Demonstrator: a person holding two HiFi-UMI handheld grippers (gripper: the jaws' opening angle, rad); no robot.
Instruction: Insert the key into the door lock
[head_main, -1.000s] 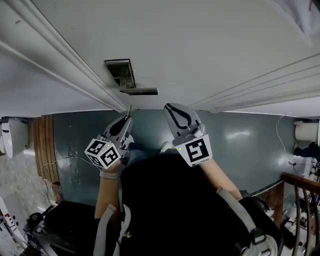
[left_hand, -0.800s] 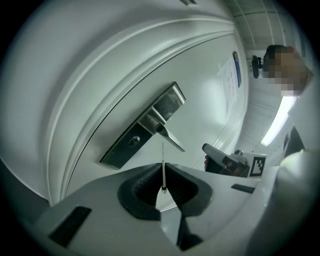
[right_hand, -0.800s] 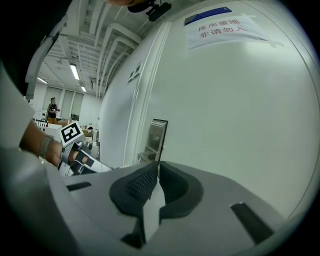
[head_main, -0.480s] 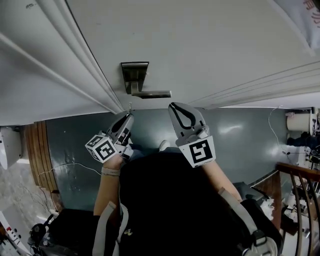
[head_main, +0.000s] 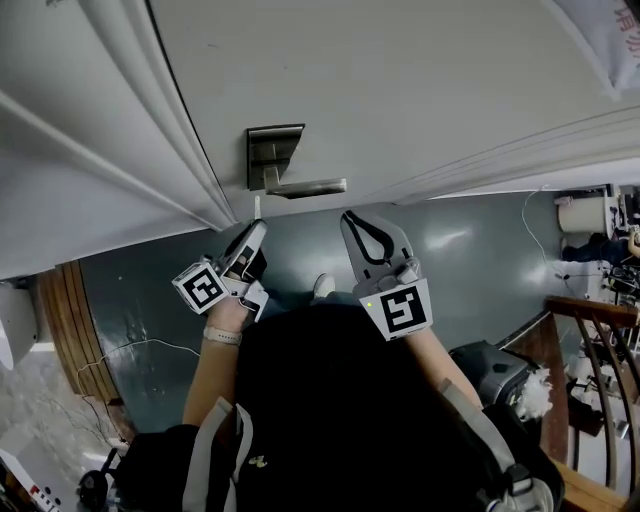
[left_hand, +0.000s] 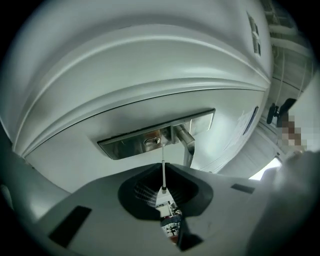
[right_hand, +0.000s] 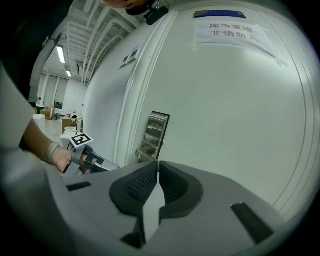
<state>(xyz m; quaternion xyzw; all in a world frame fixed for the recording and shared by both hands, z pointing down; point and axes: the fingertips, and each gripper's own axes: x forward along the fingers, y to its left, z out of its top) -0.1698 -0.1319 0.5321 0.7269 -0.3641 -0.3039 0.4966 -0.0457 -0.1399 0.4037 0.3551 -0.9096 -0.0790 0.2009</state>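
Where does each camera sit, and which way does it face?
Head view: on the head, looking down the door; shows torso, left gripper, right gripper.
Left gripper view: on that gripper, facing the lock plate; jaws clamp the key.
Right gripper view: on that gripper, facing the door; jaws together, empty.
All three share the lock plate.

Holds the left gripper (head_main: 255, 232) up and forward in the left hand (head_main: 232, 312), left forearm (head_main: 205, 385) bare with a pale wristband (head_main: 222, 336) at the wrist, marker cube (head_main: 203, 288) turned back toward the body. Keeps its jaws pinched on a thin key (left_hand: 163, 172) that sticks straight out past the tips. Carries the right gripper (head_main: 350, 216) just beside it and about level, pointed the same way, right forearm (head_main: 440, 365) angled out to the right, jaws pressed together with nothing between.
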